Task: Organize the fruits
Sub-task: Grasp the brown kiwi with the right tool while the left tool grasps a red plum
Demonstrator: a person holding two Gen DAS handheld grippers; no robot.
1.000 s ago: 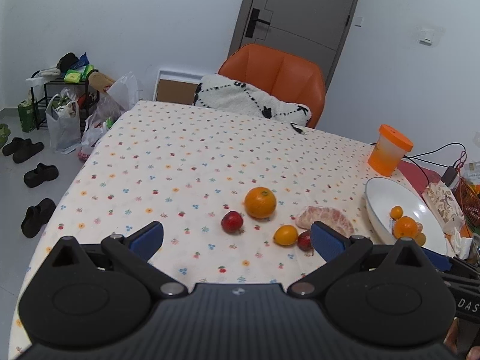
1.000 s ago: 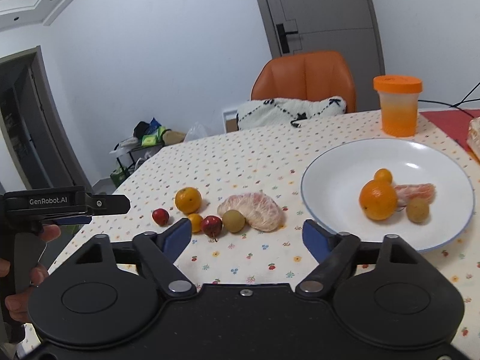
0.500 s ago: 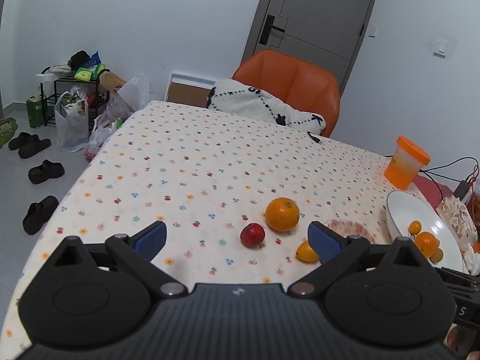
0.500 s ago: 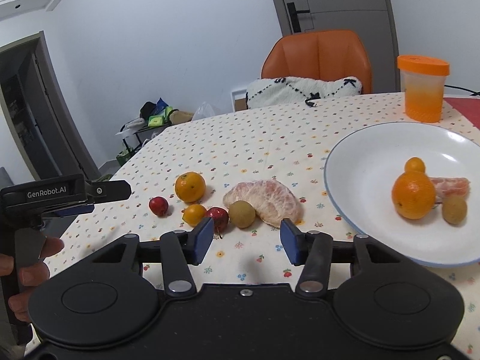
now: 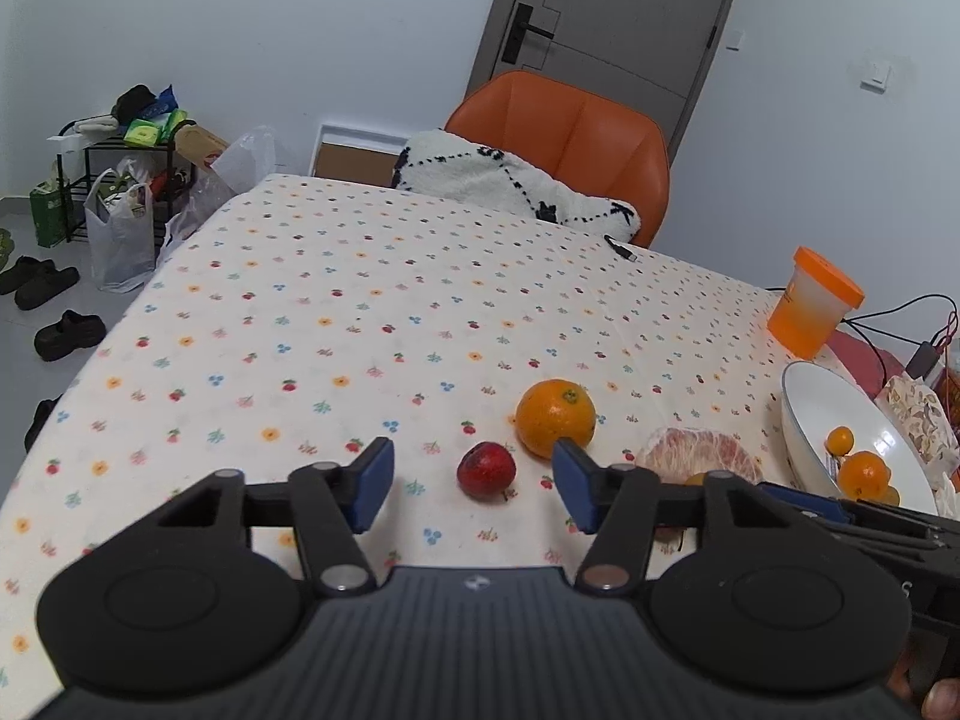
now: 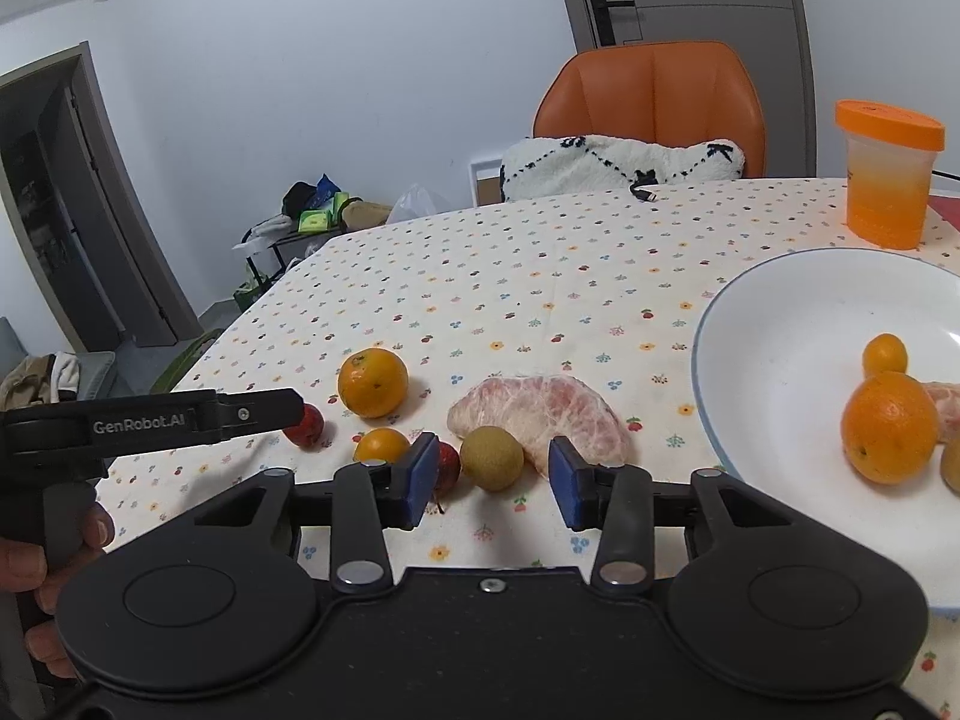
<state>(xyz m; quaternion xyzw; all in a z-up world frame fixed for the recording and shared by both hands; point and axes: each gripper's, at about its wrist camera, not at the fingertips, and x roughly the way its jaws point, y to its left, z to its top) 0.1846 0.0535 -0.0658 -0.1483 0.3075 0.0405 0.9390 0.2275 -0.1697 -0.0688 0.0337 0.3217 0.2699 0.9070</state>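
Both grippers hang part-open and empty: left gripper (image 5: 474, 489) with a red fruit (image 5: 486, 471) at its twelve o'clock, right gripper (image 6: 491, 483) framing a brown-green fruit (image 6: 492, 458).

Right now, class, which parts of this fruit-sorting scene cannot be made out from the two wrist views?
- Left wrist view: the small yellow-orange fruit is almost wholly behind the left tool.
- Right wrist view: one red fruit is half behind the right tool.
- Right wrist view: the white plate and the brownish fruit on it are cut off by the right edge.
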